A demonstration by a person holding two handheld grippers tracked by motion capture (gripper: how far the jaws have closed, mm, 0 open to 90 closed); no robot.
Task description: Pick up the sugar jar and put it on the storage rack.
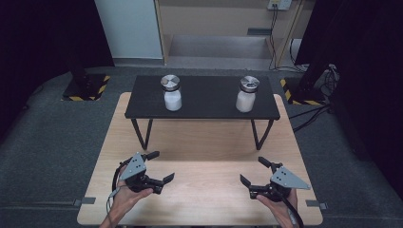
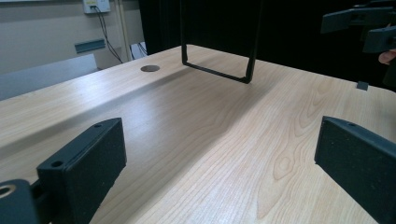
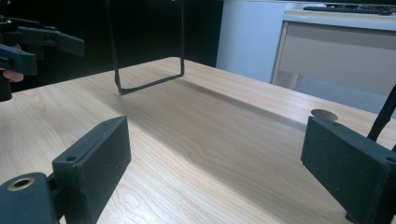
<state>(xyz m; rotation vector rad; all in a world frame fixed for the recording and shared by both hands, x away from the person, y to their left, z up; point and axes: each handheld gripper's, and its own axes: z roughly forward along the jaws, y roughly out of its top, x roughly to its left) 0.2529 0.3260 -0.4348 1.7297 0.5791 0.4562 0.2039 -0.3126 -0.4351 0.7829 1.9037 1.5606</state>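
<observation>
Two glass jars of white powder with metal lids stand on a low black shelf (image 1: pixel 204 110) at the far side of the wooden table (image 1: pixel 199 156): one jar (image 1: pixel 171 93) on the left, the other jar (image 1: pixel 247 94) on the right. My left gripper (image 1: pixel 160 166) rests low over the near left of the table, open, nothing between its jaws. Over the near right, my right gripper (image 1: pixel 255 172) is held the same way, open and empty. In the left gripper view my left gripper (image 2: pixel 219 154) faces bare wood, and in the right gripper view so does my right gripper (image 3: pixel 217 158).
The shelf stands on thin black wire legs (image 2: pixel 217 70) on the table's far half. A round cable hole (image 2: pixel 150 68) sits in the tabletop. Black stands with hazard-striped bases (image 1: pixel 85 88) flank the table on the grey floor.
</observation>
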